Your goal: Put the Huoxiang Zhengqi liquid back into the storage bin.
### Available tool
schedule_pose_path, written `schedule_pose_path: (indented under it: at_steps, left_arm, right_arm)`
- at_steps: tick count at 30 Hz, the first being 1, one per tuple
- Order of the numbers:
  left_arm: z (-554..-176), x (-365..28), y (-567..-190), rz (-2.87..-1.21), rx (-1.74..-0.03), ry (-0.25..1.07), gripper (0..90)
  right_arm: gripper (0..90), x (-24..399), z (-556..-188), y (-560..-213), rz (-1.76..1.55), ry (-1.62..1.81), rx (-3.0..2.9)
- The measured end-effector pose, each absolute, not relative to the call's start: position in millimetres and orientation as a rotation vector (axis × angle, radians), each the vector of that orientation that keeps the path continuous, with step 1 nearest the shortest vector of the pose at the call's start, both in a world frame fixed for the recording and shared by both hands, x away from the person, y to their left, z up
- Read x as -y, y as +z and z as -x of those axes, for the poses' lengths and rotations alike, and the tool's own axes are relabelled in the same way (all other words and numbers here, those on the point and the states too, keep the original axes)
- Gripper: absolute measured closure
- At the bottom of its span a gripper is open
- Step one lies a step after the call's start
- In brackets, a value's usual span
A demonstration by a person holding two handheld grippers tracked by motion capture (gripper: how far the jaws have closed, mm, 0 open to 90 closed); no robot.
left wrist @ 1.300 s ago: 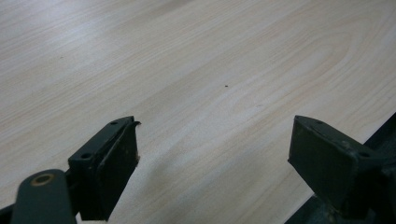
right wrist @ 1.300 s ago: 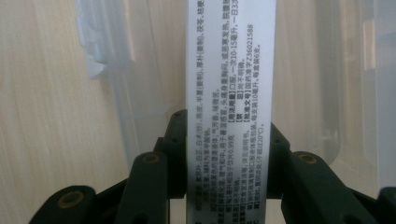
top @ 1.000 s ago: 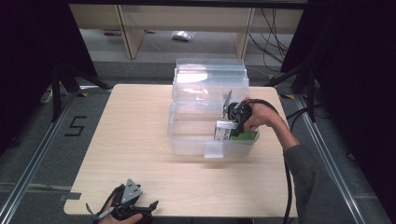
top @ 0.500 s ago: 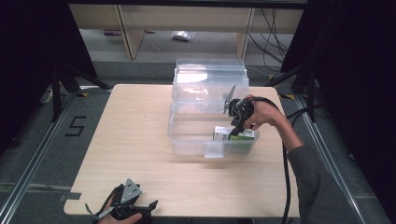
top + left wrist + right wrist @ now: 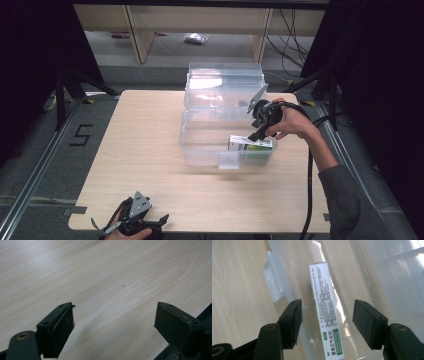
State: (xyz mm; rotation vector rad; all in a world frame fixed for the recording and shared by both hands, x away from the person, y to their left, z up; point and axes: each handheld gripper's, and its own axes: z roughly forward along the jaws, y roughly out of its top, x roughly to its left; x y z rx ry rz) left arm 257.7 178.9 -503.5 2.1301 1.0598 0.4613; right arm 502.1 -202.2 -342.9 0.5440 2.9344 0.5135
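Where the high view looks down on the pale wooden surface [image 5: 145, 150], a clear plastic bin [image 5: 200, 145] is seen standing near its far right part, with its lid [image 5: 223, 87] raised behind it. A white and green box [image 5: 251, 143] is seen lying inside the bin at its near right corner. The right gripper [image 5: 257, 127] is held by a hand [image 5: 290, 122] just above that box, pointing down at it. The left gripper [image 5: 135, 220] is held low at the near edge of the surface, well apart from the bin.

In the left gripper view, the fingers [image 5: 60, 327] are seen spread wide over bare wood, with nothing between them, and the edge of the surface is seen at the lower right.

In the right gripper view, the fingers [image 5: 292, 320] are seen wide apart, one on each side of the box [image 5: 324, 307], which lies lengthwise between them on the bin floor [image 5: 357, 290]. No contact with the box is seen. Printed text is seen on its white top face.
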Motion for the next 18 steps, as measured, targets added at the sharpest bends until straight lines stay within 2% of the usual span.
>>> schedule_pose_path:
  at_steps: [7, 18]
  left_arm:
    - [-258, -181, -502, -2.167, -1.042, 0.455, 15.1]
    - [-258, -181, -503, -2.164, -1.042, 0.455, 15.1]
  right_arm:
    - [36.6, 203, -495, -342, -0.534, 0.574, -2.896]
    - [32.0, 208, -480, -335, -0.707, 0.775, -2.767]
